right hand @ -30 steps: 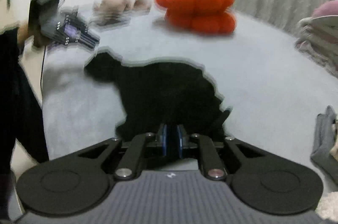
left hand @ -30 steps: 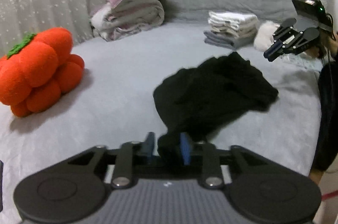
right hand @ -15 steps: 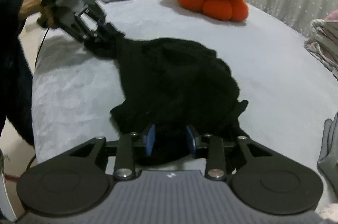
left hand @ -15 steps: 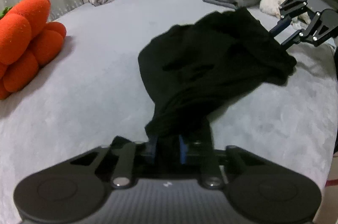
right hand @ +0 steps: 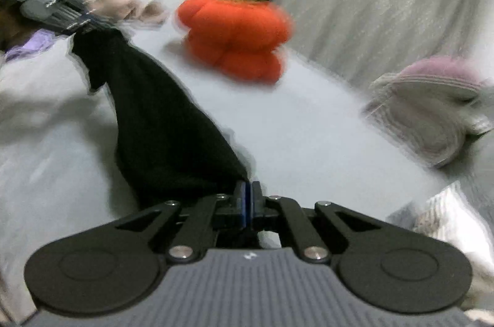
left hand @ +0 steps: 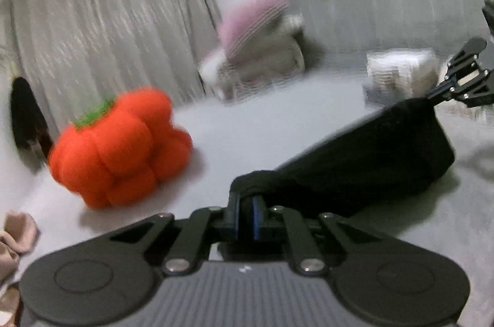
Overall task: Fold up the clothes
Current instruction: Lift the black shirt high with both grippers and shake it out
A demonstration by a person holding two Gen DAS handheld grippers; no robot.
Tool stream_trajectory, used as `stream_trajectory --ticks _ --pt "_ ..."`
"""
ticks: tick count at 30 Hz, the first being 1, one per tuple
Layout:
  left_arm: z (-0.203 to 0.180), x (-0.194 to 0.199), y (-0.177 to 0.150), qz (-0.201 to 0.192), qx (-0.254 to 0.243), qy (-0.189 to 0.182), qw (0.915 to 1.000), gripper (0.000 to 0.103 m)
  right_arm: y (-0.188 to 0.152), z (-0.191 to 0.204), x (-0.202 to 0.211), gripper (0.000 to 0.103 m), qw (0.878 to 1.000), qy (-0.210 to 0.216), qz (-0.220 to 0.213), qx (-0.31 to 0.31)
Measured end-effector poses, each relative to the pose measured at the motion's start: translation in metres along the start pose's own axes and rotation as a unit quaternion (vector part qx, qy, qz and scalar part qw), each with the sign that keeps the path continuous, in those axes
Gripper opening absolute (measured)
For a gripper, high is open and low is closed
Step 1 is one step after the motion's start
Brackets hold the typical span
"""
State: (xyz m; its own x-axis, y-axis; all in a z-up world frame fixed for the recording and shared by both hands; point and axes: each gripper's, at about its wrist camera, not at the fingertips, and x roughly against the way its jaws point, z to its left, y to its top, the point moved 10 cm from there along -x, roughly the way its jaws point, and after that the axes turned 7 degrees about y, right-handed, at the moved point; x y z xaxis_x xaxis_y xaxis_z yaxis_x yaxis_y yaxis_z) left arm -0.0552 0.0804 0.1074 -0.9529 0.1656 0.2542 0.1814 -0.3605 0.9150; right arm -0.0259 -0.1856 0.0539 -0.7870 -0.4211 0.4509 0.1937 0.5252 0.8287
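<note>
A black garment [left hand: 364, 154] hangs stretched in the air between my two grippers, above the grey bed [left hand: 253, 126]. My left gripper [left hand: 246, 205] is shut on one end of it. My right gripper [right hand: 248, 194] is shut on the other end; it shows in the left wrist view [left hand: 432, 98] at the far right. In the right wrist view the black garment [right hand: 160, 117] runs from my jaws up to the left gripper [right hand: 89, 24] at top left. Both views are motion-blurred.
An orange pumpkin cushion [left hand: 120, 144] sits on the bed, also in the right wrist view [right hand: 237, 36]. A pile of pink and grey blankets [left hand: 259, 52] lies at the back, a stack of folded clothes [left hand: 398, 73] to its right. Pink cloth [left hand: 15, 237] lies at the left edge.
Both grippers have lifted and pulled apart, raising the black garment off the bed and stretching it between them. The right gripper, open on the cloth half a second ago, is now shut on it.
</note>
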Motion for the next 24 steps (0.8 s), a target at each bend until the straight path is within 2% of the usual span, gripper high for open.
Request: stream_trajectory --ticks 4,8,11,18,20,24 --pt "0.026 0.031 0.038 -0.057 0.031 0.041 0.997 0.007 0.048 -0.009 0.037 0.002 0.993 -0.091 -0.057 0.044" --pt "0.042 0.061 0.087 -0.114 0.052 0.067 0.9898 0.007 0.104 -0.013 0.082 0.001 0.973 -0.174 -0.108 0.11" --pt "0.046 0.083 0.136 -0.153 0.03 0.093 0.9834 0.007 0.148 -0.021 0.118 0.001 0.955 -0.216 -0.145 0.143" --pt "0.061 0.139 0.247 -0.232 -0.041 0.156 0.9593 0.007 0.238 -0.062 0.197 0.001 0.911 -0.309 -0.205 0.181" --pt "0.064 0.152 0.275 -0.247 -0.068 0.176 0.9503 0.007 0.259 -0.07 0.218 0.001 0.9 -0.325 -0.217 0.193" --pt "0.071 0.176 0.319 -0.273 -0.09 0.216 0.9329 0.007 0.296 -0.079 0.252 0.001 0.877 -0.355 -0.235 0.222"
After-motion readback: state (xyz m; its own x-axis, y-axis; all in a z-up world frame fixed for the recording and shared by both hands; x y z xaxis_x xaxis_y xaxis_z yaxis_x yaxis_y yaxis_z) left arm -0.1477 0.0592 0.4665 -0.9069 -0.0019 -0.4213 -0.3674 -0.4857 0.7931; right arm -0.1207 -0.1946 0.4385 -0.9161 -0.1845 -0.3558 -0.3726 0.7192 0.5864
